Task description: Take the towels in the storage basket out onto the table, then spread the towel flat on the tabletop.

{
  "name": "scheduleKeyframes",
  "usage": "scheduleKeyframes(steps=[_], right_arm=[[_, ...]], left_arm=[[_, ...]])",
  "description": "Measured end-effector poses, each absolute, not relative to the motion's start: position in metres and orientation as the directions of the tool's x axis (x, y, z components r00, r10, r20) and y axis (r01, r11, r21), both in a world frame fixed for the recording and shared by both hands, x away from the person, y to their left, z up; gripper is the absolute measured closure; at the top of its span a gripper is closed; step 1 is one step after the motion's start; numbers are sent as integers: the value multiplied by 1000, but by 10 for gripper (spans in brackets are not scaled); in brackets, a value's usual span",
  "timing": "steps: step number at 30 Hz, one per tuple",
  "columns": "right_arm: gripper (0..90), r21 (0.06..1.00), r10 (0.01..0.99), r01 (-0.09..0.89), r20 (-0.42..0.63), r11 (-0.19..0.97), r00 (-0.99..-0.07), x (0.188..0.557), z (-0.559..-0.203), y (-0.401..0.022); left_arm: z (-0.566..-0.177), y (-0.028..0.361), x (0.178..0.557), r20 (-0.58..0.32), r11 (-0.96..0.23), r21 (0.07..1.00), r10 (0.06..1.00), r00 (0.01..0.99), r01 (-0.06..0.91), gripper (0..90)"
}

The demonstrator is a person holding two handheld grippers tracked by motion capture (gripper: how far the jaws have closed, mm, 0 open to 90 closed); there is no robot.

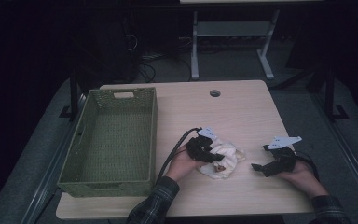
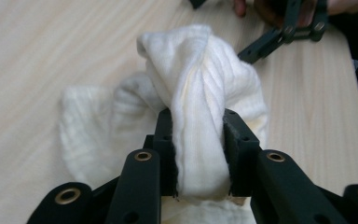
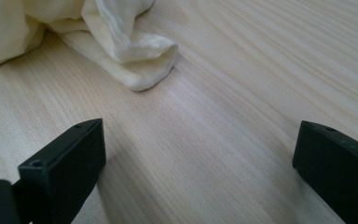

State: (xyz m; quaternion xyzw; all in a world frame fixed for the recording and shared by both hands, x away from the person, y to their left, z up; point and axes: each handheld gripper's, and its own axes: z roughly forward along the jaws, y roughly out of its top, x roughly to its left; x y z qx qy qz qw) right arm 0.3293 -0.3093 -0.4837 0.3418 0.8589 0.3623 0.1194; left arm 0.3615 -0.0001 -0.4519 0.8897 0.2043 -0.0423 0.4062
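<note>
- My left gripper [image 2: 200, 154] has black jaws with brass-coloured rivets.
- The cloth [image 2: 200, 93] between them is cream-white, finely ribbed.
- At 9 o'clock of it, the basket [image 1: 74, 140] is olive-green weave.
- The table [image 1: 242, 107] is pale wood grain.

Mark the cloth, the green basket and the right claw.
white cloth [image 2: 200, 93], left gripper view, on its bunched fold.
green basket [image 1: 145, 135], high view, on its right wall.
right claw [image 3: 198, 172], right gripper view, midway between its fingertips.

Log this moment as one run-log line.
left claw: shut on white cloth | right claw: open, on table | basket: left
</note>
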Motion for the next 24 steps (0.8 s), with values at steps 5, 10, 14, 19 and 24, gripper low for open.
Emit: scheduleKeyframes(steps=[5, 10, 14, 19, 24], right_arm=[[22, 705, 672, 497, 40, 505, -739, 329, -484, -309], [22, 706, 671, 495, 38, 507, -740, 329, -484, -310], [22, 706, 671, 495, 37, 507, -740, 329, -484, -310], [22, 706, 670, 495, 39, 507, -742, 329, -484, -310], [22, 706, 670, 494, 38, 507, -741, 329, -484, -310]], left_arm=[[-457, -1, 363, -234, -597, 693, 344, 909, 404, 581], [-451, 3, 362, -204, -597, 693, 376, 904, 405, 399], [-439, 11, 360, -191, -569, 716, 398, 897, 405, 326], [-424, 20, 357, -187, -536, 740, 418, 889, 408, 279], [-416, 26, 347, -166, -517, 754, 446, 880, 404, 286]])
